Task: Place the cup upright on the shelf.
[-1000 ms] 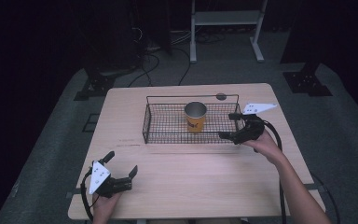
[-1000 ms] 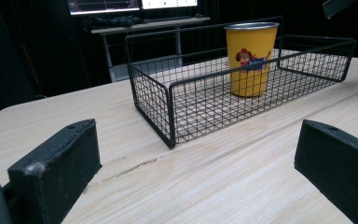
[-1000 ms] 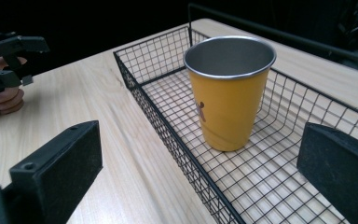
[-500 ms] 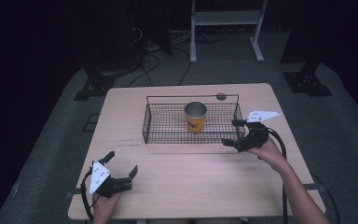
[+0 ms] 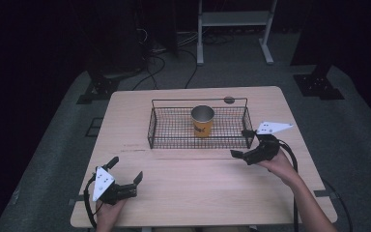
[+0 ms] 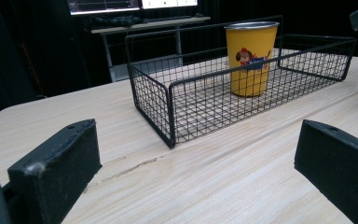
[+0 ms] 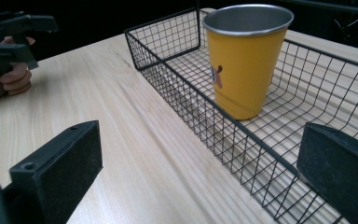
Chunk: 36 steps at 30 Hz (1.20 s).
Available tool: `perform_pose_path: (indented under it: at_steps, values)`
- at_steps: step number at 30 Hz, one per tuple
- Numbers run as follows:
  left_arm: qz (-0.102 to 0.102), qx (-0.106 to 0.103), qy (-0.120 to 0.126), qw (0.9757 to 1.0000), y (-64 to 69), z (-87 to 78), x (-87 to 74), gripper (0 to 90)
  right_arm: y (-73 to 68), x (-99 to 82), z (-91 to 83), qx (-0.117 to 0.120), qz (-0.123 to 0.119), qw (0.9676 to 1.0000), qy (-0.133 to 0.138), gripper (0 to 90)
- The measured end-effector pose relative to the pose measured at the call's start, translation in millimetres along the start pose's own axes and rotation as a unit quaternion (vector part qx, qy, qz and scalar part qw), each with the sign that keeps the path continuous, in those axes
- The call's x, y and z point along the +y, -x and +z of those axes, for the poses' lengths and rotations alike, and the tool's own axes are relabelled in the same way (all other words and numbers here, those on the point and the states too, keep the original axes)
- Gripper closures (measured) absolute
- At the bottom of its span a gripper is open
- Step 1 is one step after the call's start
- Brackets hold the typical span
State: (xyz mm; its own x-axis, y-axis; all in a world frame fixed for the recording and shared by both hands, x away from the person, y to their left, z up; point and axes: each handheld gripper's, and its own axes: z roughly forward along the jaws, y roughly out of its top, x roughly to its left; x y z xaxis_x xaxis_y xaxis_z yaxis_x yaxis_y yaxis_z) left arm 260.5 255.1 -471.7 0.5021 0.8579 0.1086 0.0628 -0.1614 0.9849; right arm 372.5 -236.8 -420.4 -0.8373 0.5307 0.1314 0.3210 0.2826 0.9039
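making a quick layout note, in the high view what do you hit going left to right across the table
left gripper → wire basket → yellow cup inside the basket → right gripper

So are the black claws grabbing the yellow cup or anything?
No. Both the left gripper and right gripper are open and empty; the yellow cup stands alone in the wire basket.

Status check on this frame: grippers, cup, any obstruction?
Left gripper and right gripper open, empty. Yellow cup upright in wire basket. Nothing blocking.
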Motion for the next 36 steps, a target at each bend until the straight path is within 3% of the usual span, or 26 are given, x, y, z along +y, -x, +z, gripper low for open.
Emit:
perform_pose_path:
  at_steps: [15,36]
  values:
    - [0.000,0.000,0.000,1.0000,0.1,-0.1,0.0,0.0,-12.3,-12.7,-7.8,-0.009,-0.002,1.0000,0.000,0.0]
    - [-0.003,0.002,-0.001,1.0000,-0.3,0.8,0.1,0.0,-24.1,-41.5,-23.4,-0.027,0.024,0.9993,0.008,0.0]
